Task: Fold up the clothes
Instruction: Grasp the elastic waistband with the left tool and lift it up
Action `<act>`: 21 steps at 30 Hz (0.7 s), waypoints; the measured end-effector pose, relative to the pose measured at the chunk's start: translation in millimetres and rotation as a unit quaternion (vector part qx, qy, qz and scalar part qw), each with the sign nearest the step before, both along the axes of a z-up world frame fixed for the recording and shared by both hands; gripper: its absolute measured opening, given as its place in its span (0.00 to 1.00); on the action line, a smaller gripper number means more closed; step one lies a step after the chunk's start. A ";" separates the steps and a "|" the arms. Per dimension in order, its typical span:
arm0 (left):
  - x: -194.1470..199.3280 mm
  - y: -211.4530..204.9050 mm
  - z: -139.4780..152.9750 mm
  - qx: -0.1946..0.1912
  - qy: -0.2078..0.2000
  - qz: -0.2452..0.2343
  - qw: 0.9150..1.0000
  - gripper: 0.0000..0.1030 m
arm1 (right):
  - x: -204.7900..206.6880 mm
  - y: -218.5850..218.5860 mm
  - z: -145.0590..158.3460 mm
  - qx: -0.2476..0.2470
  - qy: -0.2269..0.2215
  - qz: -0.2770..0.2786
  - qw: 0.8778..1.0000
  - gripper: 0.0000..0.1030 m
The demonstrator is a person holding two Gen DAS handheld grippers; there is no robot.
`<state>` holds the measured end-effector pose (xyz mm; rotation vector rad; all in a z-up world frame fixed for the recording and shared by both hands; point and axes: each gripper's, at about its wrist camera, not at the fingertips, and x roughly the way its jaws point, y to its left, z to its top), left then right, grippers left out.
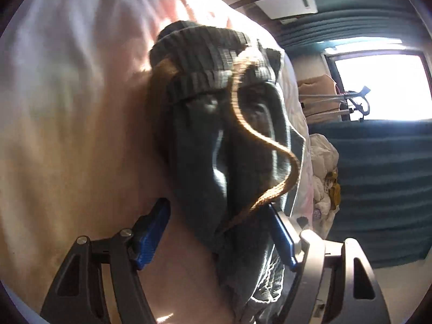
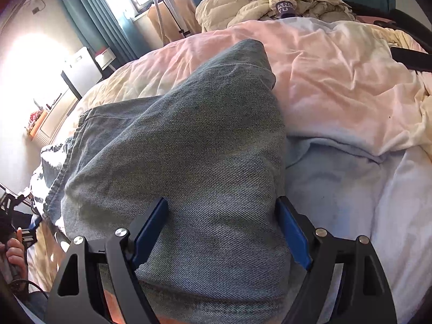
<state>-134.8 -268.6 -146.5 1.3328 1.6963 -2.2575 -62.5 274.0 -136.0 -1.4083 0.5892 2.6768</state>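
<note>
Item: grey drawstring trousers (image 2: 189,140), lying on the bed (image 2: 337,86). You are gripping denim in the right tool (image 2: 221,229) and the waistband end in the left tool (image 1: 218,232). Risk: the dangling drawstring (image 1: 243,124) snagging, or cloth slipping free.

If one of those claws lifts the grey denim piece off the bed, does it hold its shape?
Probably not: the denim garment already bends in soft folds on the bedding, so it should droop. Its thick weave suggests some weight. The tan drawstring hangs loose and would likely swing.
</note>
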 end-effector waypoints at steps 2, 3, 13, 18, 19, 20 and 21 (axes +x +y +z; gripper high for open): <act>-2.4 -7.0 -12.2 0.034 -0.007 0.013 0.999 0.71 | 0.7 -0.6 0.3 0.000 -0.001 -0.005 1.000 0.80; -5.0 -9.0 -14.6 0.039 -0.004 0.016 0.999 0.71 | 0.5 -1.4 -0.1 0.002 -0.002 -0.006 1.000 0.80; -38.1 -21.2 -23.9 0.045 0.095 0.052 0.993 0.71 | -1.6 -1.0 -3.0 -0.004 -0.005 -0.016 1.000 0.81; -46.0 -11.3 -5.8 -0.005 0.135 0.044 0.990 0.41 | -0.2 -1.1 -3.5 -0.004 -0.007 -0.017 1.000 0.81; -46.1 -7.8 1.0 -0.017 0.145 0.042 0.988 0.37 | -0.7 -1.4 -4.0 -0.003 -0.007 -0.017 1.000 0.81; -44.6 -3.2 11.8 -0.028 0.163 0.037 0.986 0.31 | -1.0 -1.8 -4.5 -0.002 -0.007 -0.016 1.000 0.81; -43.2 3.0 24.8 -0.045 0.180 0.030 0.982 0.28 | -1.2 -2.4 -4.9 0.000 -0.007 -0.014 1.000 0.81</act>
